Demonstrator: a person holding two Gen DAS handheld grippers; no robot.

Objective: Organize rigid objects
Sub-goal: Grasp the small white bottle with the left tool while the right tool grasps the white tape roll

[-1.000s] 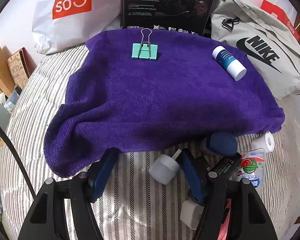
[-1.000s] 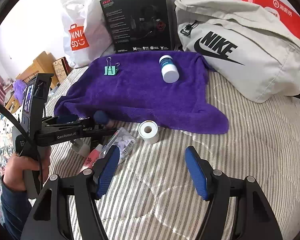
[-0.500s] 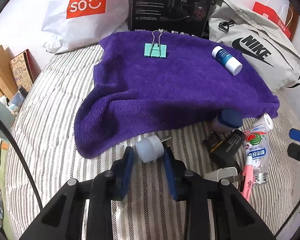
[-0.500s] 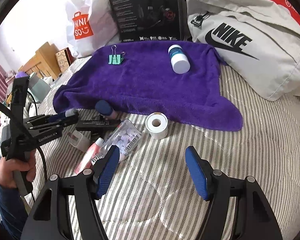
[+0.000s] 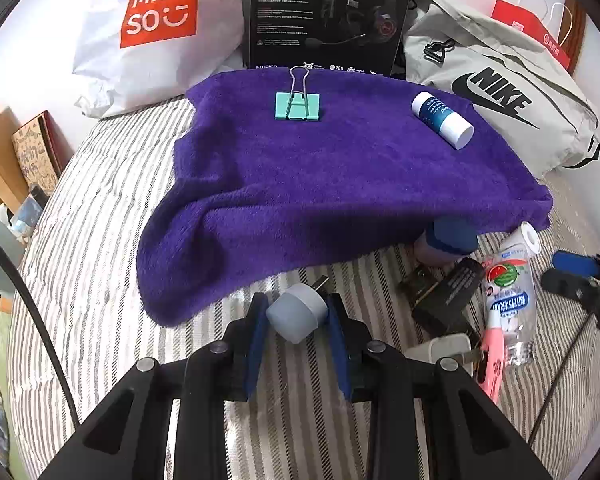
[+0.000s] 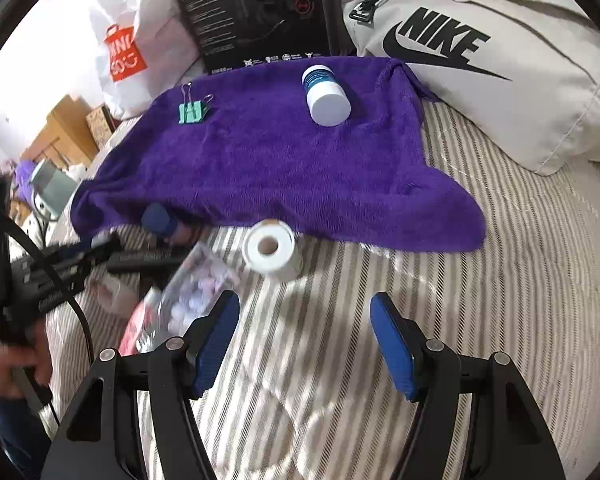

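While my left gripper pinches the grey plug at lower centre, the purple towel lies straight ahead, toward the frame's top. Its prongs point at the towel. My right gripper hangs wide open, empty.

Both wrist views look low across the bed, sharing the purple towel.
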